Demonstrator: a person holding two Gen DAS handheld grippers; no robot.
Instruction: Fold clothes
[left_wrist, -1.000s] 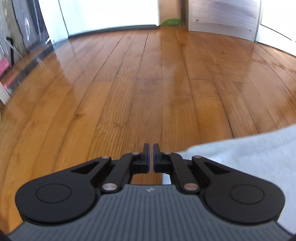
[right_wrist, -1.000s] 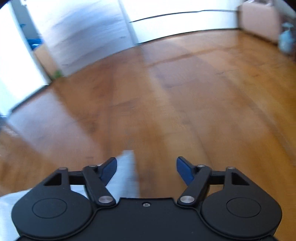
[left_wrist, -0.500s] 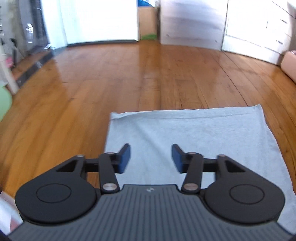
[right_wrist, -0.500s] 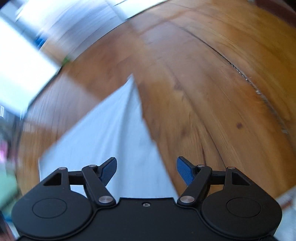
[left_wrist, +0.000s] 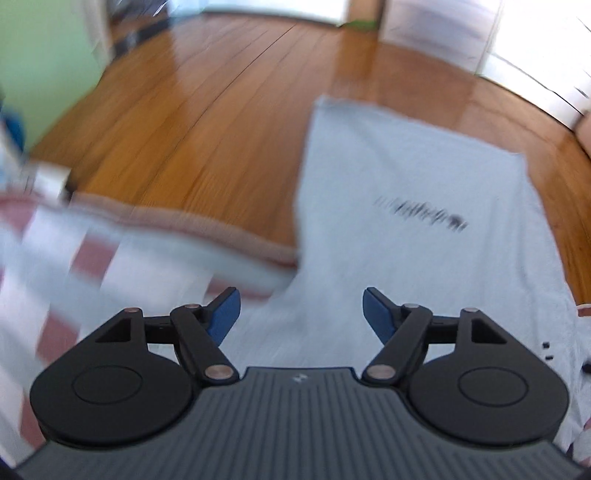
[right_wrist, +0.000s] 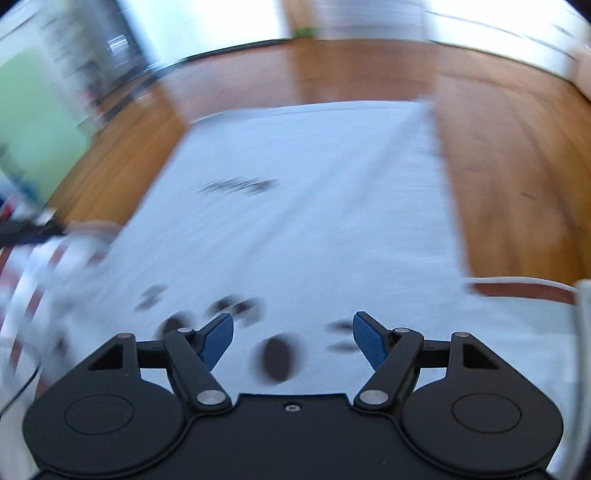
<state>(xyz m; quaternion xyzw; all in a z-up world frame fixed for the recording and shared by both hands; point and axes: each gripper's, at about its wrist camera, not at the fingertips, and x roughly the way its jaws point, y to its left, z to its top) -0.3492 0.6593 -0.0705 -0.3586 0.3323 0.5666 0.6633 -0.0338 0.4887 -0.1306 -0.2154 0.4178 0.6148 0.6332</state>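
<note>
Left gripper: jaws opening, nothing between them. Pale blue printed cotton garment lies flat on the floor beneath and ahead of both tongs. Right gripper: jaws apart, empty. Judged between folds; next, grasp an edge.

left gripper opening, empty, above pale garment

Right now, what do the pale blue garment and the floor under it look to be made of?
Garment: soft knit fabric, probably cotton jersey, matte; it lies limp and flat with faint creases and a dark print. The blur hides the weave.
Floor: wood planks, warm brown, glossy varnish; seams and grain lines show, and window light glares off it.
</note>
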